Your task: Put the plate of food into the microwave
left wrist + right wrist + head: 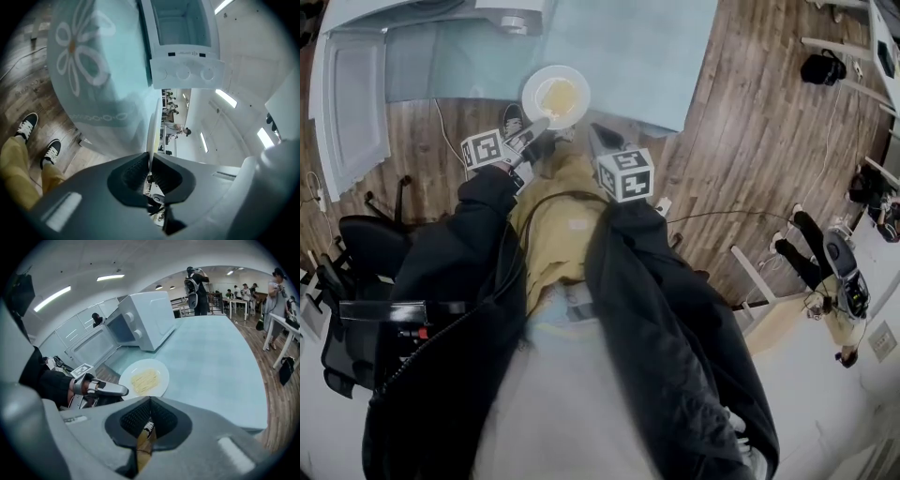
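Observation:
A white plate point(555, 96) of pale yellow noodles point(144, 379) sits at the near edge of the light-blue table point(637, 56). My left gripper point(532, 129) is shut on the plate's near rim, and the rim point(151, 136) shows edge-on between its pads. The left gripper point(115, 390) also appears in the right gripper view, at the plate's point(157, 366) left side. The white microwave point(143, 319) stands at the table's far left with its door point(91, 350) swung open. My right gripper point(598, 139) hovers just right of the plate, shut and empty.
The microwave's open cavity point(180, 21) and knob panel point(183, 72) lie ahead of the left gripper. A black office chair point(356, 253) stands at my left on the wood floor. Several people point(197, 287) and tables point(281, 326) are in the room behind.

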Demonstrator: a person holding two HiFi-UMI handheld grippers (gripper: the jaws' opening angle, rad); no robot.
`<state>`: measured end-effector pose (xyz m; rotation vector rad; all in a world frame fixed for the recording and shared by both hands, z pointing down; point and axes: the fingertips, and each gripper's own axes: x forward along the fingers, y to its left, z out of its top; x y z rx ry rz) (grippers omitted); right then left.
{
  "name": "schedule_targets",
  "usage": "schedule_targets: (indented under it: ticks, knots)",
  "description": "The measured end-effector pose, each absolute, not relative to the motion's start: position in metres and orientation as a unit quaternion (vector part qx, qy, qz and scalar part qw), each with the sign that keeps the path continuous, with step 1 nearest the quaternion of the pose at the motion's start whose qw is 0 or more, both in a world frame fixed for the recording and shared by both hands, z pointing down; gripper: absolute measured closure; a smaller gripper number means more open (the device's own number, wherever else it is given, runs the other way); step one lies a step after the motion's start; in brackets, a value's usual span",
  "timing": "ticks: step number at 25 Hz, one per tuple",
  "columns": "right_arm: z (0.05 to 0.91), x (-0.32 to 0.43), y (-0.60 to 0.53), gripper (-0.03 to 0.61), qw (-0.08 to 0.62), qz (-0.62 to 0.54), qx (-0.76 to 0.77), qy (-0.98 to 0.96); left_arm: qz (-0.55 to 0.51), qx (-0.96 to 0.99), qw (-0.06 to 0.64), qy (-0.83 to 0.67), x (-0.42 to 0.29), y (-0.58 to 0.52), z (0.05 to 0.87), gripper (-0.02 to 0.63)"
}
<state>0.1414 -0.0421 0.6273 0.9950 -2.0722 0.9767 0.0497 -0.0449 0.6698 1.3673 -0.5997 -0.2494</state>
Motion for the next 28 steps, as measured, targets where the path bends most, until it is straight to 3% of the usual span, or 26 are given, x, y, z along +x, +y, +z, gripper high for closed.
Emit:
schedule_targets:
  ticks: [13,28]
  knots:
    - [0.614,0.037,-0.069,0.578,0.346,0.321,0.292,-0.832,-0.245,0.585,0.683,-0.362,-0.081,-0.075,0.632,0.598]
    - [0.612,-0.029,-0.103,0.578,0.364,0.296,0.279,-0.838,-0.311,0.574,0.658,-0.376,-0.143,-0.129,0.611,0.598]
